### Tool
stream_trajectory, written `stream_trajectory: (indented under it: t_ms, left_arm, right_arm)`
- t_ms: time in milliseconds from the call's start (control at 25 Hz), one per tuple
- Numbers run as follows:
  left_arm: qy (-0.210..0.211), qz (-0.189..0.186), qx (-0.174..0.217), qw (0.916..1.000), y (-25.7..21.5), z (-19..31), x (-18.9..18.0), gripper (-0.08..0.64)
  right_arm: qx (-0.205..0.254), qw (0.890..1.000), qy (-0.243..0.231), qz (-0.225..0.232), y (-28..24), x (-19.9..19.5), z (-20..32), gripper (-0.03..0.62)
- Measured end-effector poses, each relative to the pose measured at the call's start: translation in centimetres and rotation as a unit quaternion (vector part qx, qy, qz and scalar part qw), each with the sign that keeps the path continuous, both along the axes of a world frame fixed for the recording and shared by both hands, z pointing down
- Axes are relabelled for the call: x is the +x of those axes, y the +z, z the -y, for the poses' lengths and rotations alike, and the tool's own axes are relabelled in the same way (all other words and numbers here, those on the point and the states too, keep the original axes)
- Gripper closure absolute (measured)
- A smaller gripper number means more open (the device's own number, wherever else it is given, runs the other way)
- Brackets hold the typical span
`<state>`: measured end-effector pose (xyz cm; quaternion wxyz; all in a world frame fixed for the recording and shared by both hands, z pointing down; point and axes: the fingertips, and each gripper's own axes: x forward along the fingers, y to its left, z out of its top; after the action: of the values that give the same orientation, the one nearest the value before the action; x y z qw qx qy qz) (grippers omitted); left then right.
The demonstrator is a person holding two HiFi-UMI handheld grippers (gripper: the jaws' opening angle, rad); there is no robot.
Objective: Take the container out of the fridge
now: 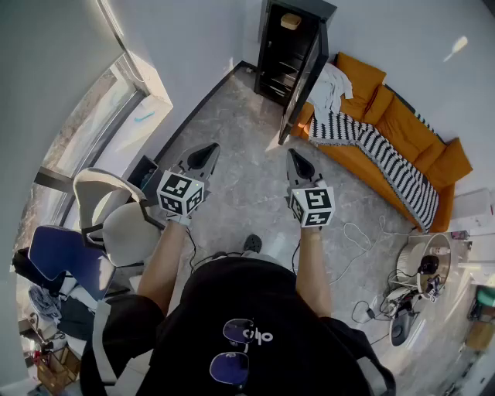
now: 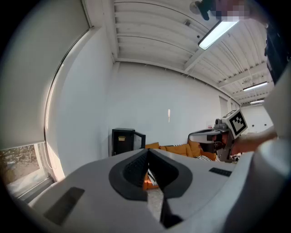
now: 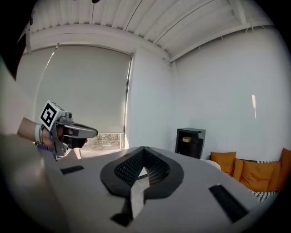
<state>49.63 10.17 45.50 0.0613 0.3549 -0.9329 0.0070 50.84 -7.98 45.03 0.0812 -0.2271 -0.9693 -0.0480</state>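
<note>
Black fridge [image 1: 268, 48] at top centre of the head view, door [image 1: 306, 83] open, yellowish container [image 1: 291, 22] on its top shelf, left gripper [image 1: 206, 151] and right gripper [image 1: 296, 157] mid-frame – both clenched, empty – well apart from it, orange sofa [image 1: 402, 124] at right.

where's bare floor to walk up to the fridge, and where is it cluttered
Bare floor runs straight ahead to the open fridge, between the window wall and the orange sofa. Crowded: chairs on the left, cables at lower right.
</note>
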Motion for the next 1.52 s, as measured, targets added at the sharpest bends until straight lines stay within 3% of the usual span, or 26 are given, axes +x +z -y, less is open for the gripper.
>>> stream_trajectory:
  t_ms: [360, 840, 1240, 1520]
  left_arm:
    - [-0.02, 0.001, -0.001, 0.9998, 0.1, 6.3, -1.2, 0.554]
    - [-0.055, -0.019, 0.001, 0.9983, 1.3, 6.9, -2.6, 0.554]
    - [-0.069, -0.029, 0.017, 0.9971, 3.0, 4.2, -11.2, 0.554]
    - [-0.051, -0.033, 0.049, 0.9969, 2.3, 2.3, -19.4, 0.554]
  right_arm:
    - [-0.003, 1.0, -0.023, -0.011, 1.3, -1.6, 4.5, 0.584]
    - [-0.019, 0.999, -0.036, -0.033, 3.4, -4.3, 5.1, 0.584]
    - [-0.008, 0.999, -0.025, -0.045, 5.0, -11.7, 5.0, 0.584]
    - [-0.001, 0.998, -0.038, -0.044, 4.2, -20.0, 1.8, 0.584]
